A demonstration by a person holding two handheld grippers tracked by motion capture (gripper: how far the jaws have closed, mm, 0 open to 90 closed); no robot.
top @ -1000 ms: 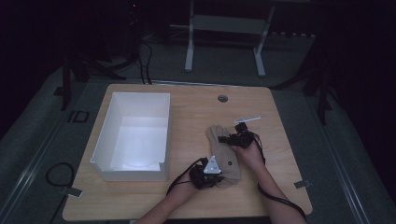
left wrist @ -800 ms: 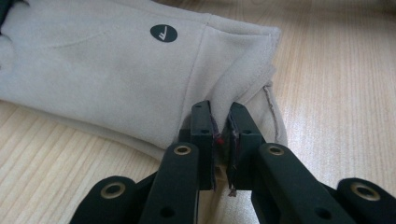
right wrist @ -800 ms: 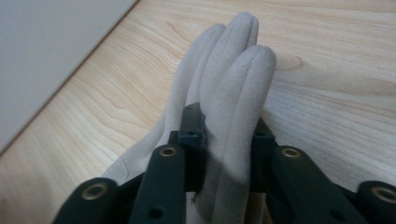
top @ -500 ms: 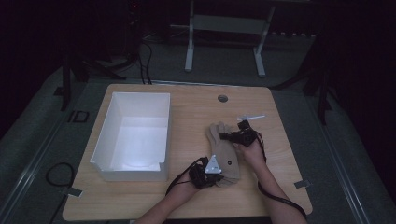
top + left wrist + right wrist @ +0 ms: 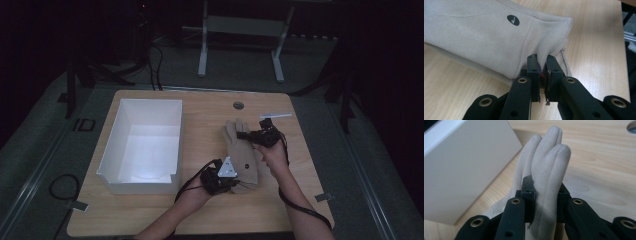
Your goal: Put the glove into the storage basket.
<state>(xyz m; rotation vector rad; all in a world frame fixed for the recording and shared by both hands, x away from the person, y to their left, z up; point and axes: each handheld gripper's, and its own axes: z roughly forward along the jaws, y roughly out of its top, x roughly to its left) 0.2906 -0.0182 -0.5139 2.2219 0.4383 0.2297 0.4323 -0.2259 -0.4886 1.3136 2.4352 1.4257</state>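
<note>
I hold a beige glove (image 5: 241, 157) flat near the table's (image 5: 200, 220) right edge, my left gripper (image 5: 543, 75) clamped on its cuff, my right gripper (image 5: 545, 202) pinching a finger, likely ready to lift toward the white bin (image 5: 115, 172).

The right gripper (image 5: 248, 135) has drawn in over the glove (image 5: 241, 155); its jaws now pinch a finger.
</note>
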